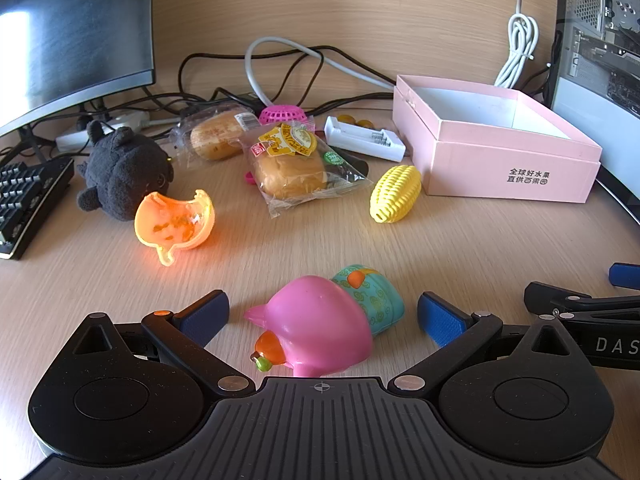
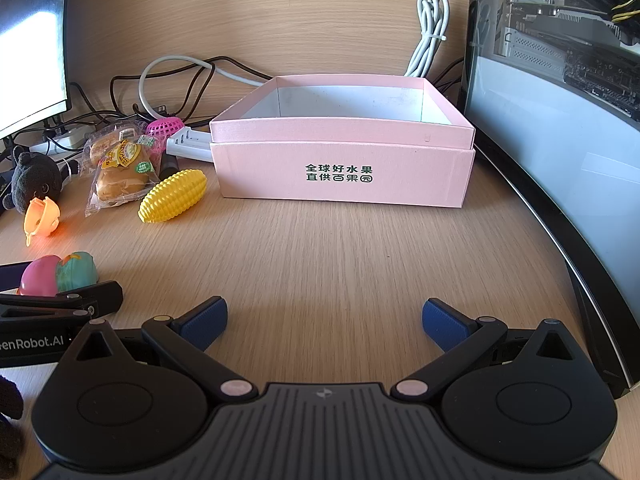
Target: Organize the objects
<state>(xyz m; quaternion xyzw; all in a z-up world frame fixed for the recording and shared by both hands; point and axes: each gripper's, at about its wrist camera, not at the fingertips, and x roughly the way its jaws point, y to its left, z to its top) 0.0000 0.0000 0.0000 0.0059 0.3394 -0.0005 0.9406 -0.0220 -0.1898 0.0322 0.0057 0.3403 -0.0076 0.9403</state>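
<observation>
The left gripper (image 1: 323, 320) is open wide and holds nothing. A pink and teal toy (image 1: 328, 320) lies on the desk (image 1: 460, 248) between its blue pads (image 1: 440, 320), which do not touch it. The toy looks like smooth, light plastic, so it may slip. I would pinch the fat pink middle, not the small orange bits. The pink box (image 2: 344, 176) sits at 1 o'clock from the toy and looks empty. The right gripper (image 2: 324, 322) is open wide too, with only bare desk under it.
</observation>
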